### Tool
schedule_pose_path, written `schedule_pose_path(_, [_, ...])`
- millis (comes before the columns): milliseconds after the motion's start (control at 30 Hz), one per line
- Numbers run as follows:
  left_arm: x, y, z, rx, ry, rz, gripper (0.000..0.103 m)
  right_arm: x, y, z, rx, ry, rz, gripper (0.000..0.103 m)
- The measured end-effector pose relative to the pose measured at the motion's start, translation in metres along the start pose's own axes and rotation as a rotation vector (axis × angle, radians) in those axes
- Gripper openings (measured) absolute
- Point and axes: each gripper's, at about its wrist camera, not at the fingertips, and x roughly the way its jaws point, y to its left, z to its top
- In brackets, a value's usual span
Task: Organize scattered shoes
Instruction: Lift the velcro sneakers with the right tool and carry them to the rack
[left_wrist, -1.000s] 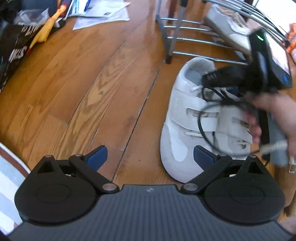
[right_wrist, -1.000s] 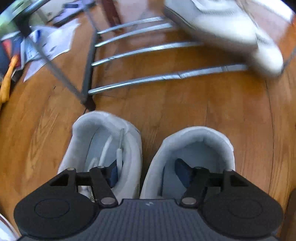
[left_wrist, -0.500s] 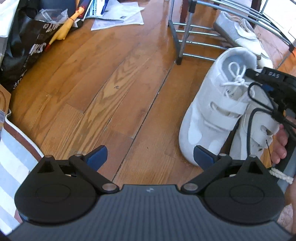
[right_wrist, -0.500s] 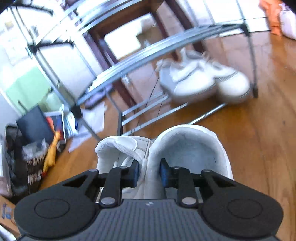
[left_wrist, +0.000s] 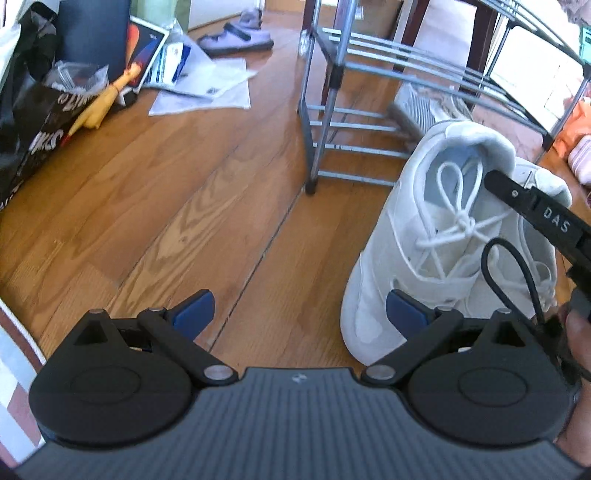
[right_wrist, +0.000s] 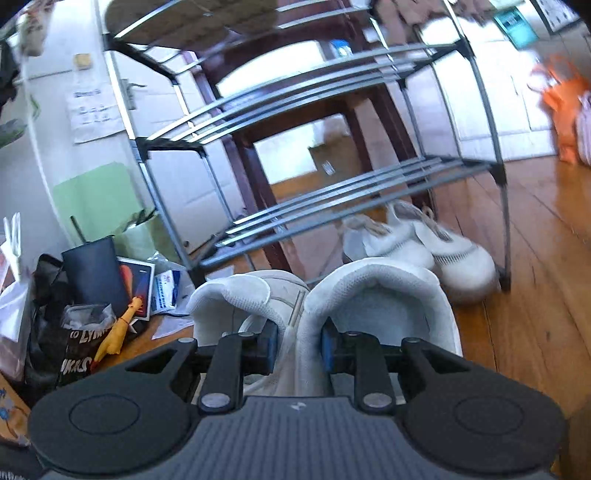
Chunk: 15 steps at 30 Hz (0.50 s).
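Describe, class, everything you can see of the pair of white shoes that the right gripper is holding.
The pair of white shoes looks like pale leather or synthetic with padded mesh collars, white laces tied in a bow and straps across the front. The right gripper pinches their two inner collar walls together, one of its fingers inside each shoe. They hang heel-up, toes down, in front of the metal shoe rack.

The floor (left_wrist: 177, 206) is glossy varnished wood with a strong grain, and the shoe rack (right_wrist: 332, 192) is smooth grey metal tubing with black plastic joints. The white sneakers (right_wrist: 369, 295) look like matt leather with a soft knit cloth collar and cotton laces. Loose paper sheets (left_wrist: 207, 88) lie flat and matt.
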Motion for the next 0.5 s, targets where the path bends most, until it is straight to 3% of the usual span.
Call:
schedule_pose_path(200, [0.000,0.013,-0.004,-0.011,-0.045,-0.001,0.101,-0.002,0.001,0.009,0.064,0.005,0.009,0.023])
schedule_pose_path(367, [0.001,0.022,-0.002,-0.021,-0.111,-0.046,0.101,0.004,0.004,0.039,0.128,-0.053,0.032,0.023])
schedule_pose_path(500, [0.004,0.014,0.009,0.022,-0.181,-0.098,0.101,0.028,0.022,0.105,0.056,-0.082,0.063,0.023])
